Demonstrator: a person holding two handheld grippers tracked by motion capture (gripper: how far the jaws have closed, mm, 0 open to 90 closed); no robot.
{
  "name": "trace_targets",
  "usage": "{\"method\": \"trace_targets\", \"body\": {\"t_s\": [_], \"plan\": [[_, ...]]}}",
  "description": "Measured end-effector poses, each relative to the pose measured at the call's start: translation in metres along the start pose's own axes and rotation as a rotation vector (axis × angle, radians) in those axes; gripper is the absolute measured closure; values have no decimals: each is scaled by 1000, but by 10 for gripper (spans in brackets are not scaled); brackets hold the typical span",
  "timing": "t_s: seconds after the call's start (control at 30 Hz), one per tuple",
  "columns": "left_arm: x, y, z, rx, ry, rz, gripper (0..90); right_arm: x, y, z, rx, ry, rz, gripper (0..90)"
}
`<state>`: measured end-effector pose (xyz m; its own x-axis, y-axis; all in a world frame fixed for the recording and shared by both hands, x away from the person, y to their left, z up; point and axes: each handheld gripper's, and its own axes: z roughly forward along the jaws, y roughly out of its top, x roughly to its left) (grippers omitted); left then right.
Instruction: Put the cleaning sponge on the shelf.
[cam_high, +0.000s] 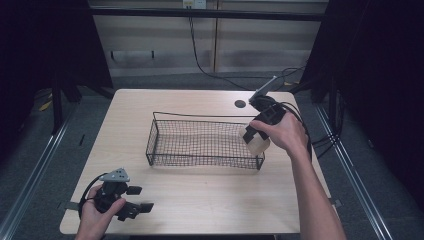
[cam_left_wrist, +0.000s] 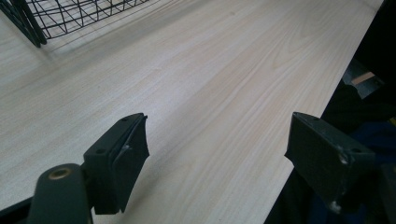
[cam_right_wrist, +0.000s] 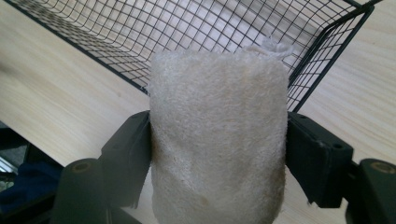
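Note:
A pale, fuzzy loofah-like pad (cam_right_wrist: 217, 135) is pinched between the two black jaws of my right gripper (cam_right_wrist: 217, 154), which is shut on it. In the high view that pad (cam_high: 256, 142) hangs at the right end of the black wire basket (cam_high: 165, 150), just above its near right corner, with my right gripper (cam_high: 251, 135) reaching in from the right. My left gripper (cam_high: 140, 198) rests near the table's front left corner, held by a hand. Its jaws stand wide apart with only bare wood between them (cam_left_wrist: 217, 154).
The basket's mesh (cam_right_wrist: 116, 28) lies just beyond the pad in the right gripper view; its corner (cam_left_wrist: 28, 23) shows at the top left of the left gripper view. A dark round hole (cam_high: 240, 104) sits in the table (cam_high: 200, 195) behind the basket. Cables trail off the right edge.

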<state>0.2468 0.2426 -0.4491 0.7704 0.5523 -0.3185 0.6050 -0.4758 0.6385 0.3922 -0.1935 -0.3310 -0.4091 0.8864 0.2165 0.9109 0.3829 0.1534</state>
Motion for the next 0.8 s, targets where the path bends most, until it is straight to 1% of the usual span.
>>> {"method": "trace_targets", "body": {"t_s": [0.13, 0.23, 0.33, 0.43, 0.53, 0.7, 0.8], "plan": [[0, 0, 0, -1, 0, 2, 203, 1, 5, 4, -4, 0, 2, 284], [0, 0, 0, 1, -1, 1, 203, 2, 8, 5, -1, -4, 13, 284], [0, 0, 0, 1, -2, 1, 203, 2, 11, 8, 3, -20, 18, 284], [0, 0, 0, -1, 5, 1, 203, 2, 14, 11, 4, -30, 33, 284], [0, 0, -1, -2, 3, 1, 203, 1, 17, 14, 6, -40, 42, 284], [0, 0, 0, 4, 1, 0, 203, 0, 20, 18, 11, -36, 68, 284], [-1, 0, 1, 6, -2, 3, 203, 0, 22, 22, 1, -35, 82, 284]]}}
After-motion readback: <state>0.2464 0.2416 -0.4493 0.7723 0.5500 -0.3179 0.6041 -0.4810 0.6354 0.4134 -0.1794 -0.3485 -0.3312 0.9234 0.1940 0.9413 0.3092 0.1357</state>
